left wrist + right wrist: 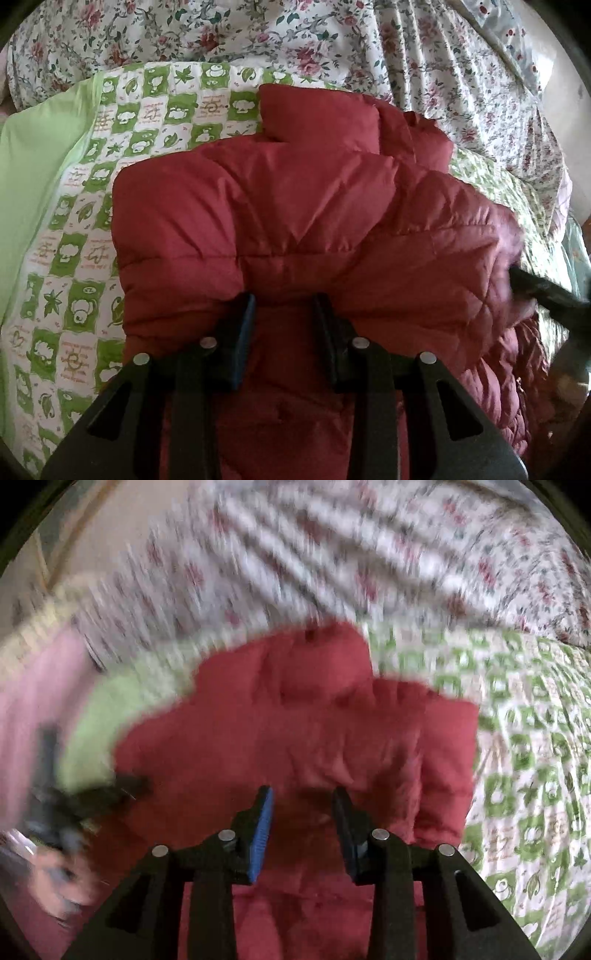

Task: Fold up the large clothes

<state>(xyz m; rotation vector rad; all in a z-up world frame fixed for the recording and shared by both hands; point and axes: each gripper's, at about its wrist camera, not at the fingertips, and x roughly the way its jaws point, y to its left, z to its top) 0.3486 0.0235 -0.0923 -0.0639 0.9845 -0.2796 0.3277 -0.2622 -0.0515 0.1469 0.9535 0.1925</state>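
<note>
A dark red quilted puffer jacket (295, 221) lies bunched on a green-and-white checked quilt (92, 221). My left gripper (284, 306) hovers right at its near edge, jaws apart, with nothing clamped between them. The right gripper shows as a dark blurred shape (543, 291) at the jacket's right side. In the right wrist view, which is motion-blurred, the jacket (314, 720) fills the middle and my right gripper (303, 797) is open over it. The left gripper appears as a dark blur (74, 801) at the left.
A floral bedspread (332, 44) is heaped behind the jacket. A plain light green border (29, 177) of the quilt lies at the left. Pink fabric (26, 701) shows at the left of the right wrist view.
</note>
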